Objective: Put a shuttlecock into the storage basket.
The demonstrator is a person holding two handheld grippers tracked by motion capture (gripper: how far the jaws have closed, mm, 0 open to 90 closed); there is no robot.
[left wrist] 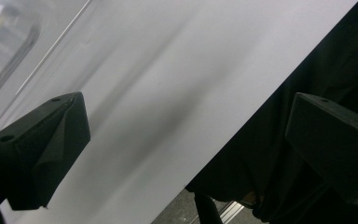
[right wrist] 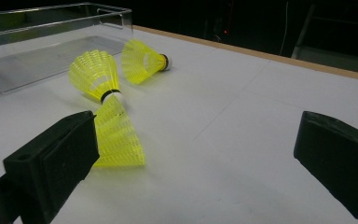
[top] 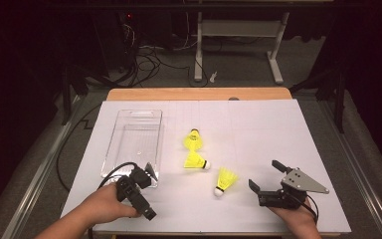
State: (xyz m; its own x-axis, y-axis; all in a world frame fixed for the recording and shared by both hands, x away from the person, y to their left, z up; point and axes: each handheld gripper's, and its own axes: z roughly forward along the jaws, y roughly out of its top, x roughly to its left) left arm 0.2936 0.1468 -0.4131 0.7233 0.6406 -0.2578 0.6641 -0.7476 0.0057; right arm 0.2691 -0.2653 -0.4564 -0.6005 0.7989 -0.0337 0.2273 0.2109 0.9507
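Observation:
Three yellow shuttlecocks lie mid-table: one (top: pixel 194 139) farthest back, one (top: pixel 195 161) below it, one (top: pixel 226 180) nearest the right gripper (top: pixel 266 176). That gripper rests open near the front right edge and holds nothing. In the right gripper view the closest shuttlecock (right wrist: pixel 118 137) lies just past the left jaw, which hides its cork; the two others (right wrist: pixel 95 74) (right wrist: pixel 142 60) lie behind it. My left gripper (top: pixel 142 194) is at the front left by the tray's near corner, open and empty. The left gripper view has wide-apart jaws over the bare white sheet (left wrist: pixel 168 93).
A clear plastic tray (top: pixel 110 144) stands on the left half of the table, seen also in the right gripper view (right wrist: pixel 51 56). The front table edge (left wrist: pixel 242 130) runs close under the left gripper. Desk legs and cables stand on the floor beyond the table.

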